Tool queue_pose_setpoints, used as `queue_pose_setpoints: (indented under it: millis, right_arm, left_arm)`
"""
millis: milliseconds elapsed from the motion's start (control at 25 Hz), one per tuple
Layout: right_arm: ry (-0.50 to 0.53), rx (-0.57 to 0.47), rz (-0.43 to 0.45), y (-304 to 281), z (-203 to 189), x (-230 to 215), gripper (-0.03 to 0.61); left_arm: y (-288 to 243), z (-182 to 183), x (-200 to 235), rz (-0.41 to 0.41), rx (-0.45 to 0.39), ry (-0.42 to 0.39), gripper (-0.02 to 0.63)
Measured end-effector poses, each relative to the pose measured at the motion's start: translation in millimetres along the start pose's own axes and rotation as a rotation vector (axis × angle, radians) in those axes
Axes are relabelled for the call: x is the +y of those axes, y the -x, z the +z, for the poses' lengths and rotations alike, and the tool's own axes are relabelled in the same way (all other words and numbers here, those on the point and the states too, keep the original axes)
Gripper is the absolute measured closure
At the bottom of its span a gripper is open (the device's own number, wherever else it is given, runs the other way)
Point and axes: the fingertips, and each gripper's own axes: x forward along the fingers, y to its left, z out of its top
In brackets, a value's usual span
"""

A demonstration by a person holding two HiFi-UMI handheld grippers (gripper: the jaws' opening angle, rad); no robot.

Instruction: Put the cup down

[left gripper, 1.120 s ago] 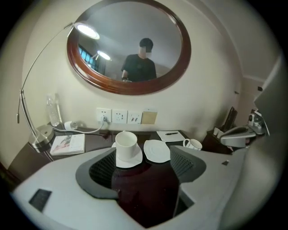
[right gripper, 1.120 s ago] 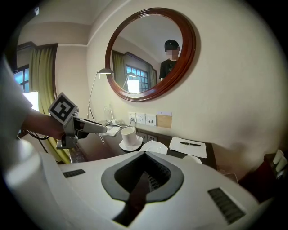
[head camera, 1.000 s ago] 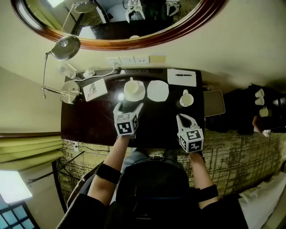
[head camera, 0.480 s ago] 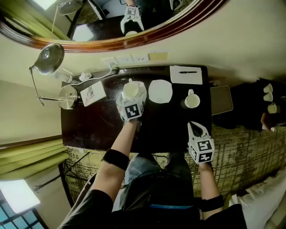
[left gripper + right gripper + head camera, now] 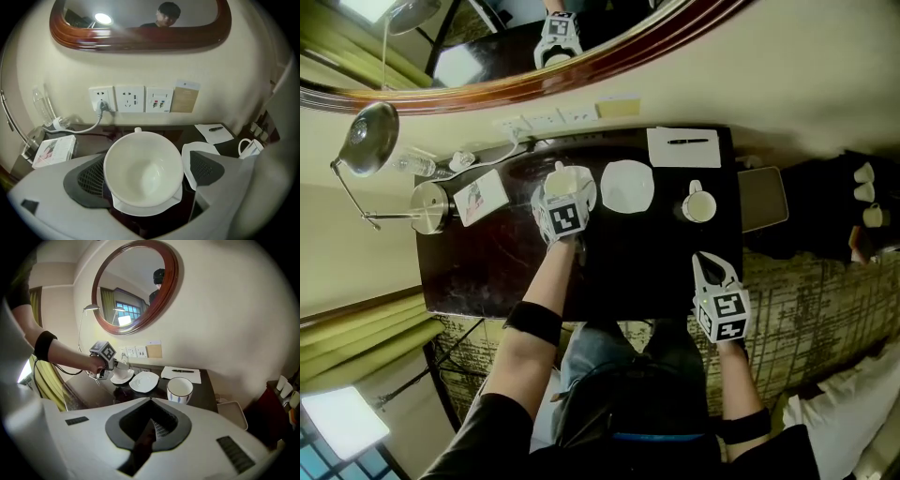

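Observation:
A white cup (image 5: 143, 168) stands on its saucer (image 5: 145, 206) at the back of the dark desk (image 5: 487, 253). My left gripper (image 5: 147, 164) is open around it. Its jaws have just been opening; the cup is between them and the right pad (image 5: 206, 166) is clear of it. In the head view the left gripper (image 5: 563, 192) covers most of the cup (image 5: 566, 180). My right gripper (image 5: 708, 267) hangs shut and empty over the desk's near right edge. From the right gripper (image 5: 151, 404) I see the left hand at the cup (image 5: 122, 372).
An empty saucer (image 5: 628, 186) lies right of the cup, then a blue-striped mug (image 5: 698, 206). A notepad with a pen (image 5: 682, 147) lies at the back right, a booklet (image 5: 480, 197) and a lamp base (image 5: 429, 206) at the left. Wall sockets (image 5: 130, 98) with a plugged-in cable are behind the desk.
My left gripper has moved forward and down from mid-desk to the cup, and its jaws now stand on either side of it. The right gripper has sunk a little toward the near edge.

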Motion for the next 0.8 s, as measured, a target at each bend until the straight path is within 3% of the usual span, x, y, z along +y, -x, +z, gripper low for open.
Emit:
queue_pose_setpoints:
  millis: [40,80,120,320,800]
  right_arm:
    - [0.001,-0.001,0.0,0.1,0.5,-1.0,0.575]
    - [0.001,-0.002,-0.001,0.2,0.8,-2.3,0.575]
    - [0.001,-0.004,-0.003,0.5,0.9,-3.8,0.575]
    - [-0.008,-0.008,-0.012,5.0,-1.3,-8.3,0.575]
    - [0.007,-0.035,0.011,11.2,4.4,-8.1,0.574]
  left_arm:
    - [-0.1,-0.1,1.0,0.003,0.001,-0.004,0.076]
    - [0.2,0.4,1.6,0.006,0.0,-0.007,0.154]
    - [0.5,1.2,1.1,0.003,-0.003,-0.01,0.184]
    - [3.6,-1.1,5.6,0.04,0.001,-0.053,0.189]
    - [51.5,0.2,-36.3,-0.038,-0.036,-0.055,0.19]
